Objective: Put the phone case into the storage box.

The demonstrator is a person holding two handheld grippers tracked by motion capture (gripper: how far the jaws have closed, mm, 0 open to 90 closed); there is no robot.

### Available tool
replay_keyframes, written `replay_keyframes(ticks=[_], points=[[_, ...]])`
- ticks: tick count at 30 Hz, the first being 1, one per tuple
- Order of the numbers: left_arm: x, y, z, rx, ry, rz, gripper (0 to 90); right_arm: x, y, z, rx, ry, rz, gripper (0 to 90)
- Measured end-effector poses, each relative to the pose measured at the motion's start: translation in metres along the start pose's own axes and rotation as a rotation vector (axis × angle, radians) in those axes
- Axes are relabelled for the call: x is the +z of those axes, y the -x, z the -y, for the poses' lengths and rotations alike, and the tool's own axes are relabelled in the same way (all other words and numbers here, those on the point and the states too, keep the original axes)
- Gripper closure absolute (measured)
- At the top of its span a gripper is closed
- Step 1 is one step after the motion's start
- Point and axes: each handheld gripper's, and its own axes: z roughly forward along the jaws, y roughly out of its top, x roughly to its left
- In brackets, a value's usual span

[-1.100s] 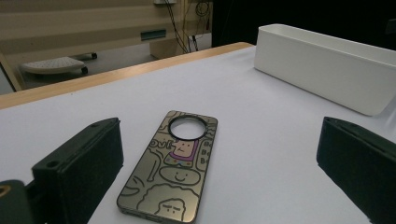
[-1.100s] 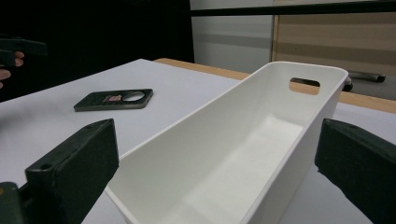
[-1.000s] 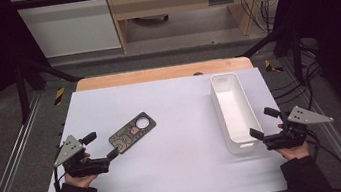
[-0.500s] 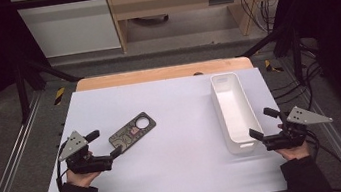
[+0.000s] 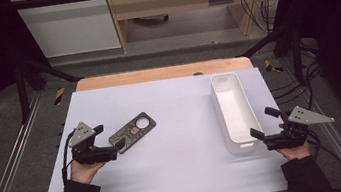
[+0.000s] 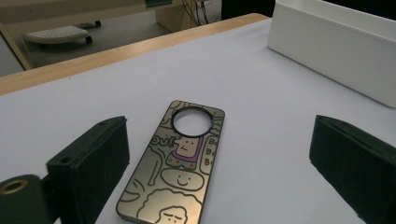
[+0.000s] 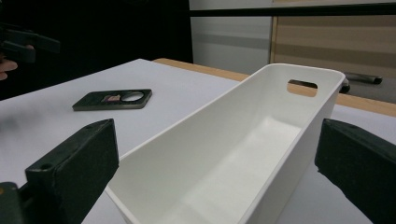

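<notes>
Left gripper point(image 5: 113, 149): at the left of the white table point(image 5: 179, 175), held in the person's left hand, jaws spread wide and holding nothing.
Phone case point(image 5: 132, 132): a flat dark case with cartoon drawings and a round camera hole, lying flat on the table just ahead of the left gripper's jaws.
Case against jaws: in the left gripper view the phone case point(image 6: 175, 168) lies between the two spread jaws, its near short end towards the gripper and its long axis running away from it, tilted slightly right. The camera hole is at the far end.
Nearer hand: the left; the right is well apart, across the table.
White bin point(image 5: 234, 112): a long, empty tray at the right of the table, its long axis running front to back.
Right gripper point(image 5: 262, 126): at the bin's near end, jaws spread, gripping nothing; in the right gripper view the bin's near end wall point(image 7: 140, 186) sits between them.
Likely next move: the left jaws close across the case's width.
</notes>
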Motion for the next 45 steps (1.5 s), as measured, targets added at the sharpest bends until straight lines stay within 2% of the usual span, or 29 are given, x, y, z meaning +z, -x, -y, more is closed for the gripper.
replay_keyframes(ticks=[6,12,15,19,27,28,35,39,45], points=[[0.008,-0.005,-0.004,-0.007,-0.019,-0.021,13.4,0.002,-0.001,0.001,0.002,-0.009,-0.004,0.2],[0.017,-0.014,-0.003,-0.051,-0.058,-0.037,24.3,0.002,0.000,0.001,0.000,-0.011,-0.004,0.2],[0.021,-0.017,-0.002,-0.058,-0.072,-0.038,30.9,0.002,0.000,0.001,0.000,-0.010,-0.005,0.2],[0.027,-0.021,-0.001,-0.053,-0.086,-0.033,40.1,0.003,-0.001,0.002,0.000,-0.012,-0.004,0.2],[0.038,-0.026,-0.006,-0.036,-0.126,-0.055,54.8,0.003,-0.001,0.002,-0.001,-0.012,-0.004,0.2],[0.041,-0.028,-0.007,-0.030,-0.142,-0.069,57.4,0.003,-0.001,0.002,0.000,-0.012,-0.005,0.2],[0.050,-0.036,-0.003,-0.038,-0.174,-0.106,69.4,0.003,0.000,0.002,-0.004,-0.013,-0.005,0.2],[0.055,-0.046,0.001,-0.066,-0.198,-0.131,73.8,0.004,-0.001,0.003,-0.005,-0.017,-0.008,0.2],[0.064,-0.054,0.007,-0.073,-0.241,-0.158,81.7,0.003,-0.001,0.002,-0.004,-0.013,-0.005,0.2]])
